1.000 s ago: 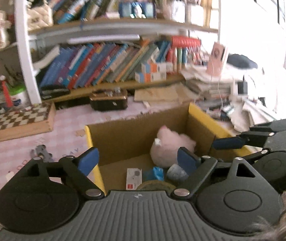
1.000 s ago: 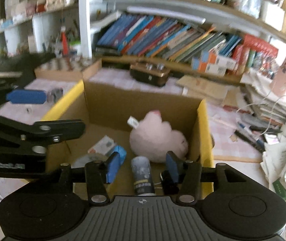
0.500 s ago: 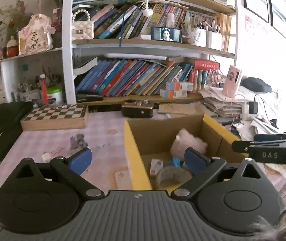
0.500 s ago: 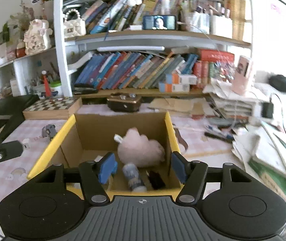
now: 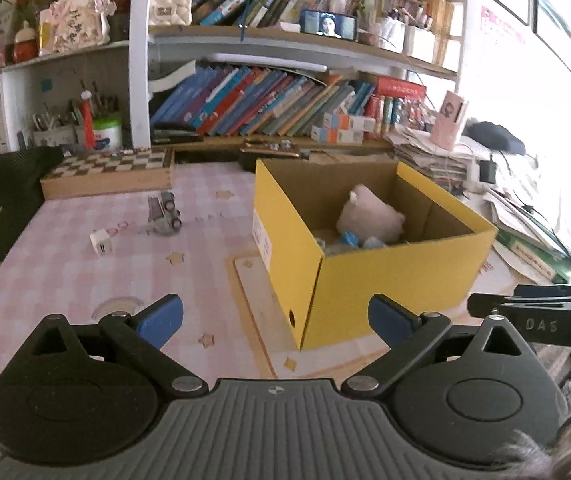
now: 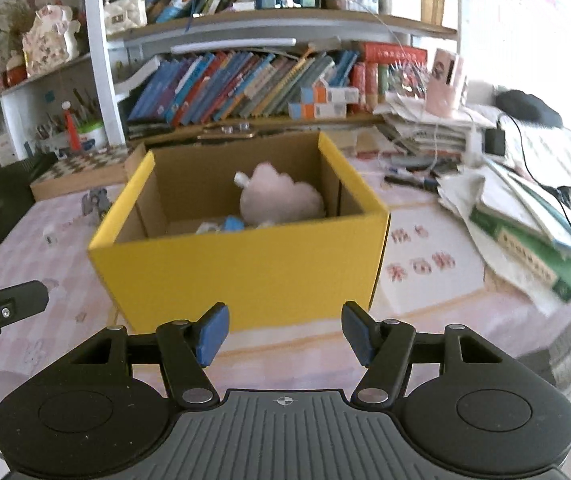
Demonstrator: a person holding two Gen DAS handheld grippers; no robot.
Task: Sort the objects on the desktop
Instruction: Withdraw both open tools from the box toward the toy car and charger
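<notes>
Pink checked table (image 5: 65, 272), yellow box (image 5: 385, 276) holding pink plush (image 5: 369, 216), toy car (image 5: 164, 212) well apart, both tongs wide, empty

small items (image 5: 349, 240) under plush (image 5: 369, 216) indistinct

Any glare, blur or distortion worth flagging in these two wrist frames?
Left wrist: window glare washes out the right edge, fisheye bends the shelf post, yellow box sharp. Right wrist: slight motion blur on the yellow box and green book, upper right overexposed.
</notes>
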